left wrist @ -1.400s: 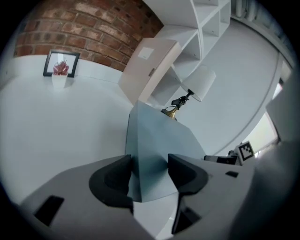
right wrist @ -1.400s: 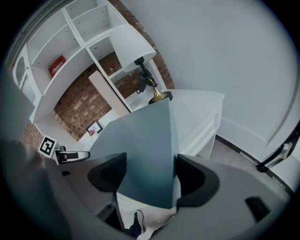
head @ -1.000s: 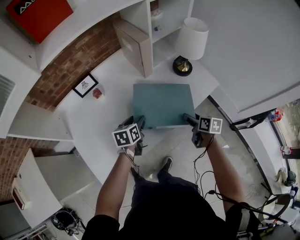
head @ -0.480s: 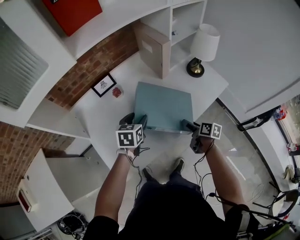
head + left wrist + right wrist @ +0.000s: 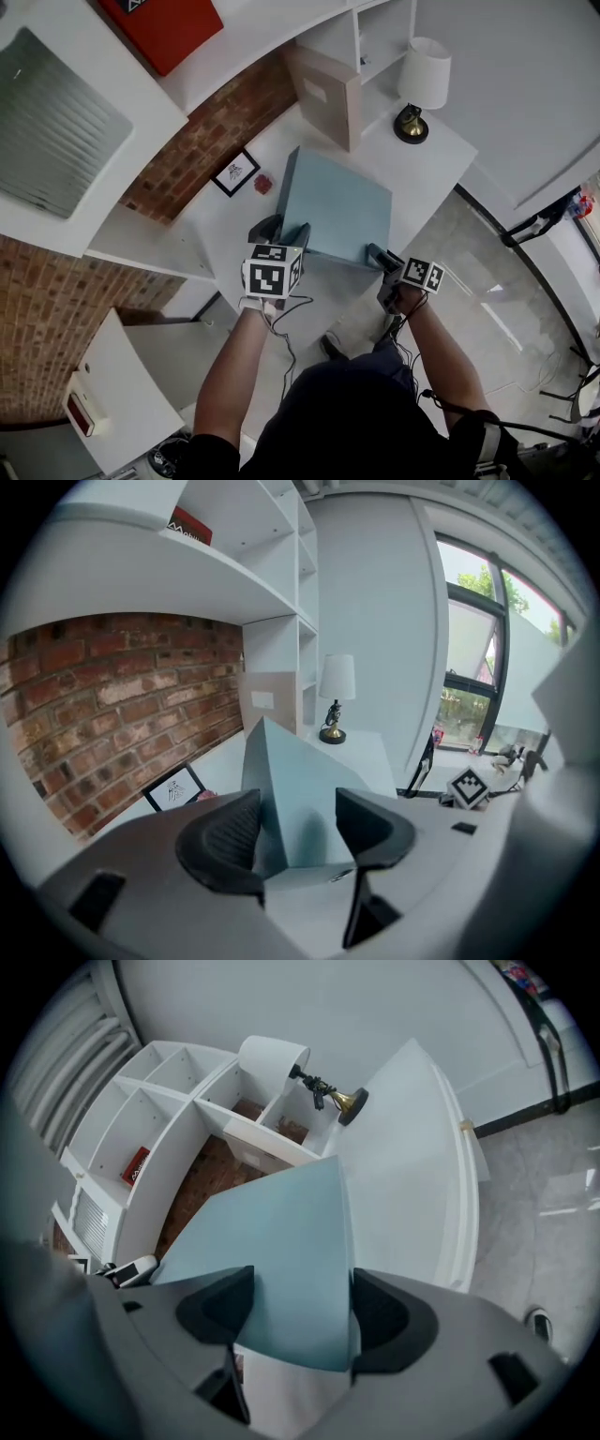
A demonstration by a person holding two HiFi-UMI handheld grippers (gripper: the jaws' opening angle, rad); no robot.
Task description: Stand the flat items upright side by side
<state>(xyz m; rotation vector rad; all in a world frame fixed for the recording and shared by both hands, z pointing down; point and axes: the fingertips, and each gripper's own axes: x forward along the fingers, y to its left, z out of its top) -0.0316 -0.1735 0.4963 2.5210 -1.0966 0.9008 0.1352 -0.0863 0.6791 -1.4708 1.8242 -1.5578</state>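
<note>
A flat teal box (image 5: 339,206) stands tilted over the white desk (image 5: 427,155), its left edge raised and its right side lower. My left gripper (image 5: 281,231) is shut on its near left corner, and the left gripper view shows the teal box (image 5: 292,794) wedged between the left gripper's (image 5: 296,832) dark pads. At the near right corner my right gripper (image 5: 378,255) is shut on the same box; in the right gripper view the teal box (image 5: 272,1246) fills the gap of the right gripper (image 5: 295,1321). A beige flat box (image 5: 326,92) stands upright against the shelf wall behind.
A table lamp (image 5: 422,80) stands at the desk's back right. A small framed picture (image 5: 234,172) and a little red object (image 5: 265,183) sit by the brick wall. A red box (image 5: 164,28) lies on a shelf above. The desk edge drops to the floor on the right.
The teal box has gone from lying flat to tilted, its left edge lifted. My left gripper rose and rolled with it; the right gripper shifted sideways, still holding its corner.
</note>
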